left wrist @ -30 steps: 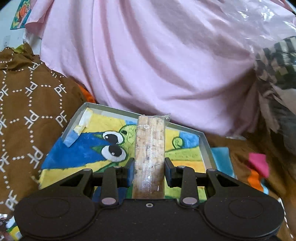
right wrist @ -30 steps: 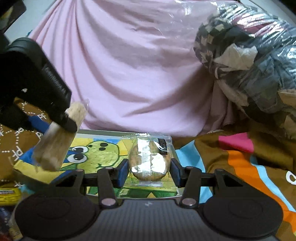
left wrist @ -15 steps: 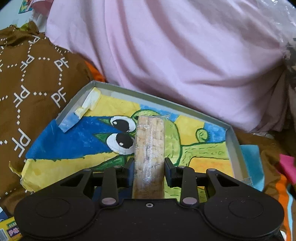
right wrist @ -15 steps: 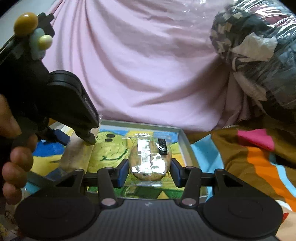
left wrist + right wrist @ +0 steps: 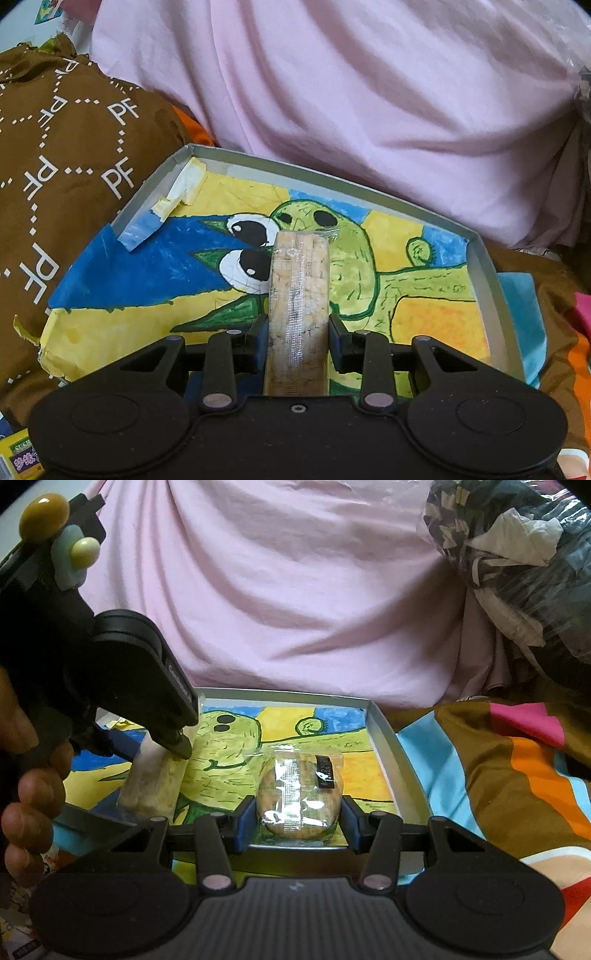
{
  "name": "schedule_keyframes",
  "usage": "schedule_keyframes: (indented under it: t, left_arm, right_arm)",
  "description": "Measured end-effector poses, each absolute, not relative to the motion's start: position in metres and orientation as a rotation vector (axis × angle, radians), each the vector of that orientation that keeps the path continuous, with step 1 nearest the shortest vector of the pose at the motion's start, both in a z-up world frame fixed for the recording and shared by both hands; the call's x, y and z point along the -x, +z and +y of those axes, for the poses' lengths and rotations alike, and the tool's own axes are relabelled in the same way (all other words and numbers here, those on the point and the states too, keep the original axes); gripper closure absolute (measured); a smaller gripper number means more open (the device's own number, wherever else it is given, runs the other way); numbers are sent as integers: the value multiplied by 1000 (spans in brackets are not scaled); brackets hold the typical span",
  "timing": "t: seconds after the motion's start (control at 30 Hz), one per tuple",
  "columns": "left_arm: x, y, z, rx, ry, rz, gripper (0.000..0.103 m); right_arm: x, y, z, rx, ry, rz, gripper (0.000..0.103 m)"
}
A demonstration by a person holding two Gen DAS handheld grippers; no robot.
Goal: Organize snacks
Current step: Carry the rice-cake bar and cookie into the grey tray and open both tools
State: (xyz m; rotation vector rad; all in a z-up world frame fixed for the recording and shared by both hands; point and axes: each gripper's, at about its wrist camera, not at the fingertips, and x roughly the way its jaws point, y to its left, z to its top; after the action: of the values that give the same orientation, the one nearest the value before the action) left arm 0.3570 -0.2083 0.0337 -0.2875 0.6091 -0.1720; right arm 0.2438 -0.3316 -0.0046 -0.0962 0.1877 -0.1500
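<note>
Two snacks are in hand at once, one per claw, and both hang over the same shallow grey tray [image 5: 480, 258] whose floor is lined with a bright cartoon drawing. The left claw [image 5: 297, 332] pinches a long wrapped rice bar [image 5: 299, 295] across its narrow width, so the bar's long axis runs straight out ahead of the claw, past the fingertips, with its far end over the painted green face. In the right wrist view this bar [image 5: 155, 782] slants down toward the lining near the tray's left part; whether its lower end already touches the paper I cannot tell. The right claw [image 5: 299, 812] is closed on a round cookie [image 5: 299, 797] in clear wrap with a dark label, held just above the near rim, to the right of the bar and well clear of it. Judging from this, the left claw is the nearer to setting down, and the move turns on lowering the bar along its own length and laying it flat, leaving free lining to its right for the cookie. A hand [image 5: 26, 775] grips the left tool at the edge of that view. Beyond the claws lies no counter but soft bedding: pink cloth [image 5: 351, 92] behind the tray, brown lettered fabric [image 5: 74, 147] left of it, and a striped blanket [image 5: 517, 775] to the right.
</note>
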Motion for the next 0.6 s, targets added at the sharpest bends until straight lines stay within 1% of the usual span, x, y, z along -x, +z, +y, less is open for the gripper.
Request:
schedule_keyframes:
  t: [0.13,0.23,0.3,0.33,0.4,0.43,0.5,0.53,0.57,0.6]
  left_arm:
    - [-358,31,-206,288,-171,624,67]
    - [-355,35,-204,282,-176,612,61]
    - [-351,39,-202,271,-181,598,51]
    - [-348,41,-200,265,-183,589,48]
    - [-342,47,-196,252,-192,565,39]
    - [-339,50,-194,244,-195,554,36]
    - [-330,56,-189,227,-197,522,26]
    - [-326,59,-186,222,-197,511,24]
    - [-321,62,-182,218,-197,497,19]
    - [-317,65,-178,214,-196,484,14]
  right_arm:
    - [-244,-6,-332,91,-144,189,49]
    - [-244,-6,-332,91,-141,187,45]
    - [-243,-6,-332,93,-135,184,41]
    - [-243,-5,-331,93,-133,183,39]
    - [-242,-5,-329,97,-130,177,35]
    - [-241,-4,-328,98,-127,172,31]
    - [-237,-2,-325,98,-127,159,26]
    - [-235,-1,-323,98,-126,152,22]
    - [-233,1,-321,100,-124,143,20]
    - [-231,3,-319,104,-123,136,19]
